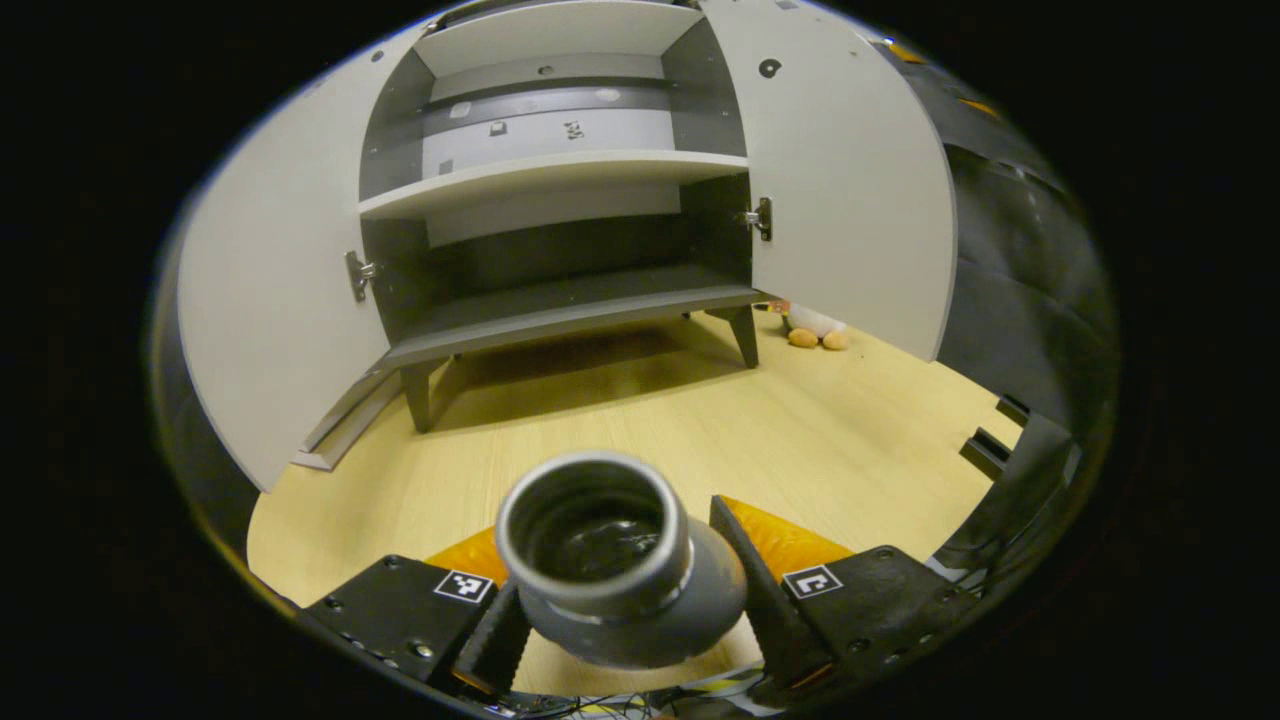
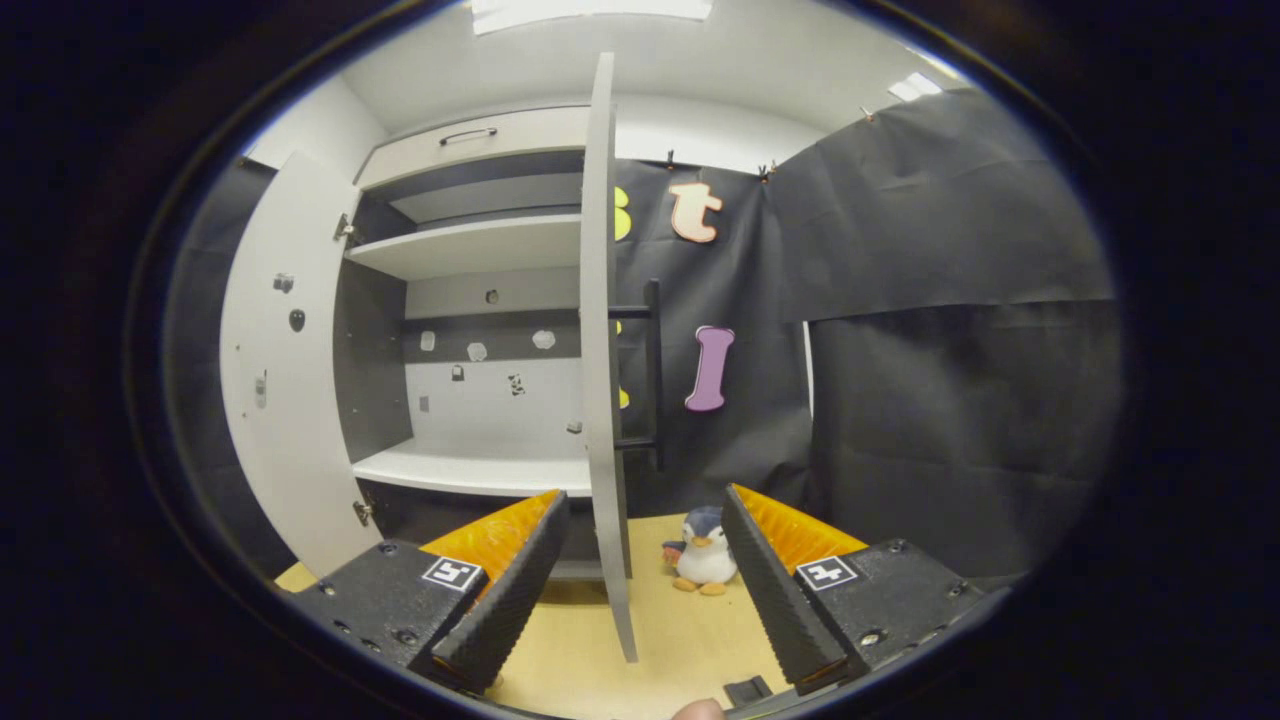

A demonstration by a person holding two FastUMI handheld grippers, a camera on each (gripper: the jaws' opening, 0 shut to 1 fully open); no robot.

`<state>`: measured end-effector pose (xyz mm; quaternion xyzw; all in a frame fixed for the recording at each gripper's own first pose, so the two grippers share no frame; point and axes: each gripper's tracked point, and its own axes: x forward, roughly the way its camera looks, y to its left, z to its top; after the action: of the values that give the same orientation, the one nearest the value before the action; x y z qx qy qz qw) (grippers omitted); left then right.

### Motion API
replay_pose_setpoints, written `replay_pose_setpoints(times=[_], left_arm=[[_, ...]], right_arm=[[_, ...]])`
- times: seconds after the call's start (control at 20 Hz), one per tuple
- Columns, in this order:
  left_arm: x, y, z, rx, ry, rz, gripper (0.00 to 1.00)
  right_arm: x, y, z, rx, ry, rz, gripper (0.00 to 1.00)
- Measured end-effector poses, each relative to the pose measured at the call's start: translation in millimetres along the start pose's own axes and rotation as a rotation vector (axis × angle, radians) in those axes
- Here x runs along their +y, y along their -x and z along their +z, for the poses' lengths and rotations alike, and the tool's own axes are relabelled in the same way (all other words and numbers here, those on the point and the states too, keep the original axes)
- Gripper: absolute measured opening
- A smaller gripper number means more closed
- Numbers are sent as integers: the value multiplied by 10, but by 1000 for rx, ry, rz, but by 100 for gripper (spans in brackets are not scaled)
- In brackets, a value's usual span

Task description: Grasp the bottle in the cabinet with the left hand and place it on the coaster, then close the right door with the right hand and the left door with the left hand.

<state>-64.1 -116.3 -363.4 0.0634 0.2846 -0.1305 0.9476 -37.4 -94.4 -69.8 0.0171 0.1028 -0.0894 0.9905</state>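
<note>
It was a staged recording booth dressed as a home corner: black cloth hung from clips as walls, a grey cabinet with 2 open doors stood on a pale wood floor, and a penguin toy sat beside it.

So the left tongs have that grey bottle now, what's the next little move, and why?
Probably lower the bottle toward the coaster. The left tongs grip it on both sides above the wooden floor, well out of the cabinet. I can't make out the coaster, so finding it comes first. Both doors are open; the right tongs wait, open, by the right door's edge.
</note>
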Motion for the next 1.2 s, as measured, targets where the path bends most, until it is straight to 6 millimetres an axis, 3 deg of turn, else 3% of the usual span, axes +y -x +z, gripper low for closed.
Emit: replay_pose_setpoints(times=[0.2, 0.4, 0.75, 1.0, 1.2], left_arm=[[26, 69, 120, -18, -8, 18, 98], [36, 183, 270, -33, -18, 33, 98], [40, 428, 797, -111, 21, 31, 98], [254, 632, 1279, -177, 70, 65, 97], [534, 833, 1464, -199, 98, 123, 98]], right_arm=[[-111, -10, 45, -18, -8, -5, 100], [-283, -22, 128, -42, -9, -19, 99], [-649, -220, 363, -99, -16, -65, 99], [-714, -515, 500, -100, -18, -73, 99], [-653, -697, 579, -90, -1, -52, 99]])
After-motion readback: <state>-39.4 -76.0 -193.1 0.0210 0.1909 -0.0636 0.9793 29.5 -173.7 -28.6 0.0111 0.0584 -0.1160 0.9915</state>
